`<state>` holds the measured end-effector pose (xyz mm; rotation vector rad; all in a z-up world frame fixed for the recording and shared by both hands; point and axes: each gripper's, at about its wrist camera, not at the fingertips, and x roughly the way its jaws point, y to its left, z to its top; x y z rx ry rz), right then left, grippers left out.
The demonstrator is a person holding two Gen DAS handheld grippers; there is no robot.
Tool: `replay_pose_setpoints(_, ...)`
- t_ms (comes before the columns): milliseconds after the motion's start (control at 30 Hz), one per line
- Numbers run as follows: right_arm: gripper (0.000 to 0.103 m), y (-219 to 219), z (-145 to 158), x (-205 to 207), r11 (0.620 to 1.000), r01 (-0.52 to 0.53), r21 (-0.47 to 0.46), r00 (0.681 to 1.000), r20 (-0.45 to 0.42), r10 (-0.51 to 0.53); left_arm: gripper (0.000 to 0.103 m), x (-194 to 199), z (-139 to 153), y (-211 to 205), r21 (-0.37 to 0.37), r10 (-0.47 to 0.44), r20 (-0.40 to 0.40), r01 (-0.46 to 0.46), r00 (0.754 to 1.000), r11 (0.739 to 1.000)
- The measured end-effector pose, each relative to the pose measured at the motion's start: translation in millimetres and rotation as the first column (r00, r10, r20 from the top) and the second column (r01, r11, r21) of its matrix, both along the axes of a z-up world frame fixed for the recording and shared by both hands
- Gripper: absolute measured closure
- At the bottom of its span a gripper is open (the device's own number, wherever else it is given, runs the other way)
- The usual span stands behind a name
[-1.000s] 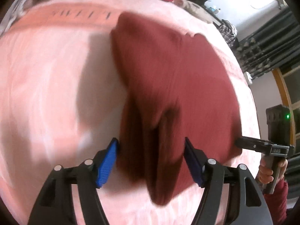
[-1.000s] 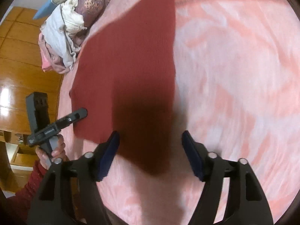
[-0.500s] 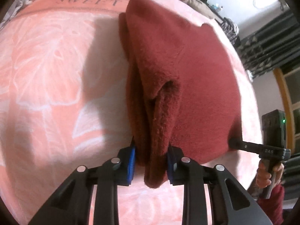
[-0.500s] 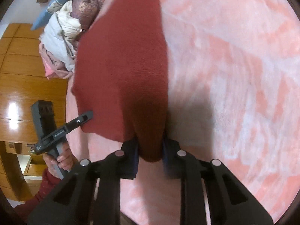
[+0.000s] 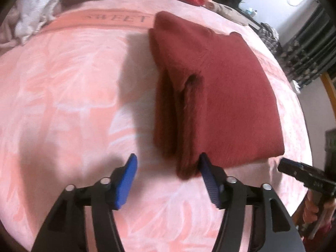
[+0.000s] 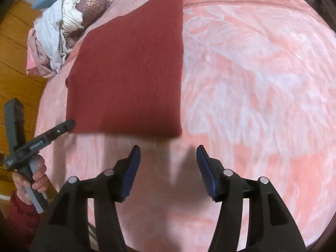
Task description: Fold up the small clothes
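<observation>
A dark red knitted garment [image 5: 220, 96] lies folded on the pink blanket [image 5: 73, 96]; it also shows in the right wrist view [image 6: 130, 73] as a flat rectangle. My left gripper [image 5: 168, 178] is open, just in front of the garment's near left corner, whose thick folded edge [image 5: 184, 147] touches the right finger. My right gripper [image 6: 168, 168] is open and empty, a little short of the garment's near edge. Each gripper shows in the other's view, the right gripper [image 5: 304, 178] at right and the left gripper [image 6: 42, 138] at left.
A pile of loose clothes [image 6: 61, 27] lies at the bed's far corner, also seen in the left wrist view [image 5: 37, 14]. A wooden floor [image 6: 19, 67] lies beyond the bed's left edge. Dark curtains [image 5: 310, 48] hang at right.
Both grippers were shut on the garment's near edge half a second ago. Now both have opened, let it go and drawn back a little; the garment lies flat.
</observation>
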<state>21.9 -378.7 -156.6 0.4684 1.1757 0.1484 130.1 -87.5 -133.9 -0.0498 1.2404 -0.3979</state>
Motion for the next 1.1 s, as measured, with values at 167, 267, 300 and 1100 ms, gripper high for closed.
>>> replay_pose_setpoints(167, 0.030, 8.8, 0.0, -24.9, 0.997, 0.022, -0.067, 1.000, -0.017, -0.024, 0.024, -25.5, 4.7, 2.0, 0.121, 0.002, 0.051, -0.008, 0.999, 0.993)
replay_pose_setpoints(267, 0.023, 14.4, 1.7, -34.5, 0.996, 0.036, -0.085, 0.999, -0.023, -0.038, 0.020, -41.5, 4.8, 4.8, 0.151, -0.014, 0.057, 0.005, 0.998, 0.989)
replay_pose_setpoints(300, 0.021, 15.3, 2.8, -37.5, 0.995, 0.038, -0.089, 0.999, -0.024, -0.040, 0.018, -46.2, 5.3, 7.4, 0.139, -0.003, 0.051, -0.005, 0.999, 0.990)
replay_pose_setpoints(1100, 0.013, 34.1, 78.2, -94.2, 0.981, 0.091, -0.173, 0.994, 0.077, -0.079, 0.014, -106.9, 86.1, 19.5, 0.128, 0.020, 0.150, -0.040, 0.988, 0.991)
